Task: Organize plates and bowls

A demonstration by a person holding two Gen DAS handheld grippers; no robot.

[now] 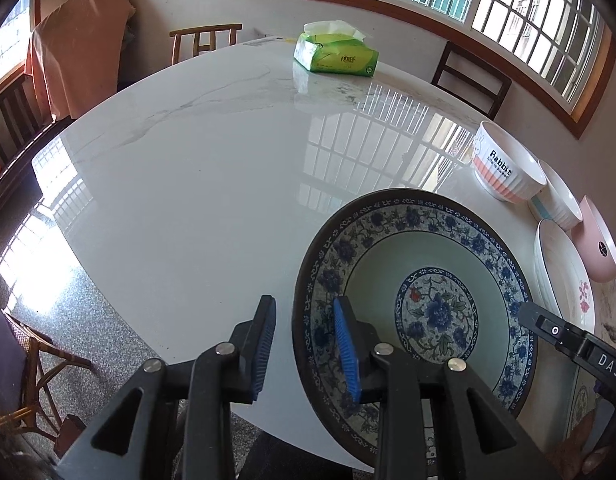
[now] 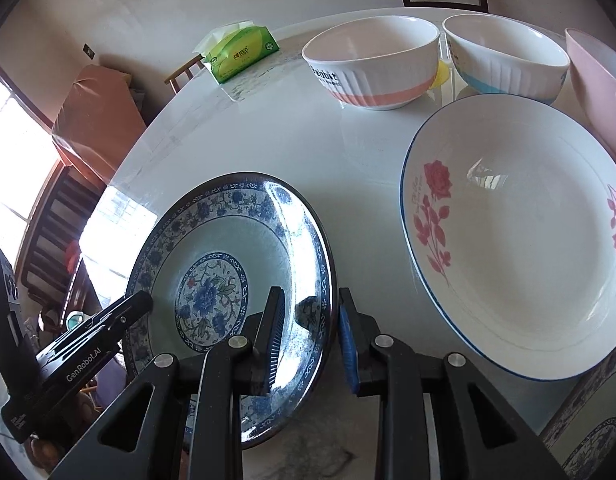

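Observation:
A blue-and-white flowered plate lies at the near edge of the white marble table. My left gripper straddles the plate's left rim. One pad is over the inside, the other stands clear of the outer edge, so it is open. My right gripper is on the opposite rim, shut on that plate. A white plate with pink roses sits to the right. Behind it stand a pink-banded "Rabbit" bowl, a blue-banded bowl and a pink bowl.
A green tissue pack lies at the table's far side. Wooden chairs ring the table. Part of another blue-patterned dish shows at the lower right. The floor drops away below the near table edge.

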